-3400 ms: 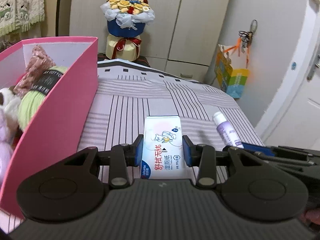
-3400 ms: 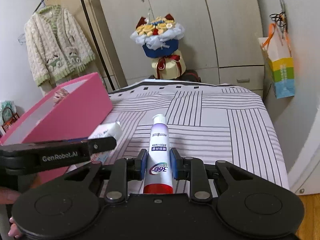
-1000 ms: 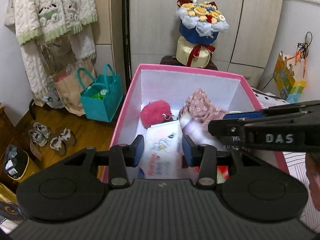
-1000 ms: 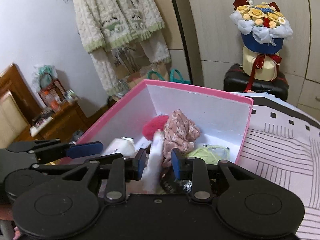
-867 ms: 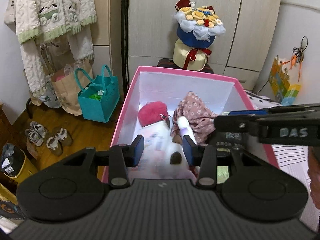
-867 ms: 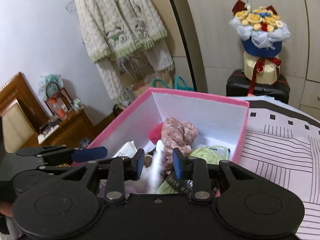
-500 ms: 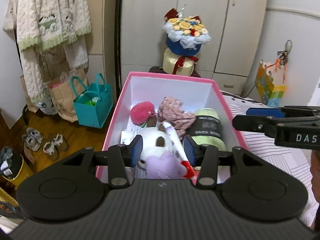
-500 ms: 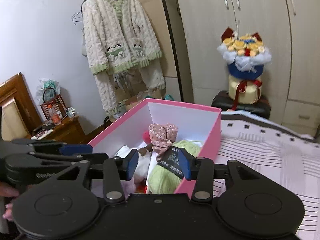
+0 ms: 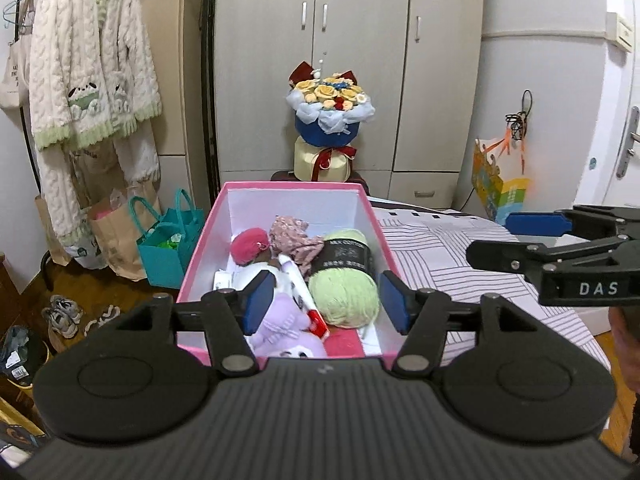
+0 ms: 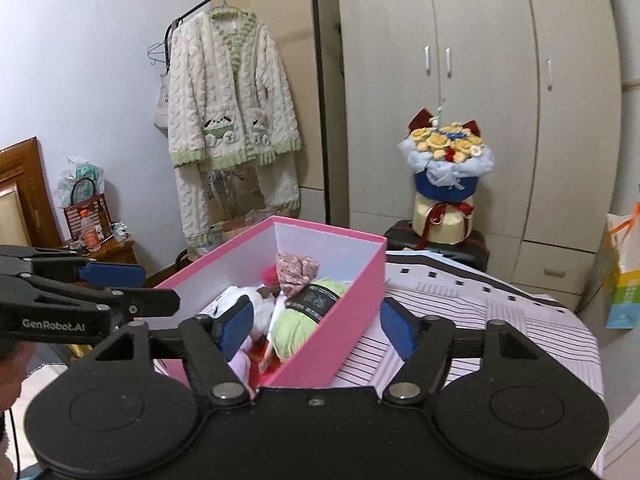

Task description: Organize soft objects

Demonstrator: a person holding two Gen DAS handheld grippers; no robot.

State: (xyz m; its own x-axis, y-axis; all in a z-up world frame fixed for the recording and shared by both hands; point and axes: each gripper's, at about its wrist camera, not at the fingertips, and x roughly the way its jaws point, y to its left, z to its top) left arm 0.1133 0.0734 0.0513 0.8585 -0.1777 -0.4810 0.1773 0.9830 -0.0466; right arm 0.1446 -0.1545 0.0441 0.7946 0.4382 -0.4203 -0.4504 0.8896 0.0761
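A pink box [image 9: 372,216] stands on the striped bed [image 9: 448,248]. It holds a green yarn ball [image 9: 346,292], a floral cloth bundle [image 9: 294,236], a red pom-pom [image 9: 250,240], a white tube [image 9: 298,284], a wet-wipe pack [image 9: 222,280] and plush toys [image 9: 280,320]. My left gripper [image 9: 326,306] is open and empty above the box's near end. My right gripper [image 10: 316,326] is open and empty, near the box [image 10: 352,312]; it also shows in the left wrist view [image 9: 560,240].
A flower bouquet [image 9: 330,128] sits on a dark case by the wardrobe. A knit cardigan [image 9: 88,80] hangs on a rack at left, with bags [image 9: 168,236] and shoes [image 9: 64,312] on the floor. A colourful bag [image 9: 500,188] hangs at right.
Both grippers opened: the wipe pack and the tube dropped into the pink box. Both grippers then pulled back and up from the box.
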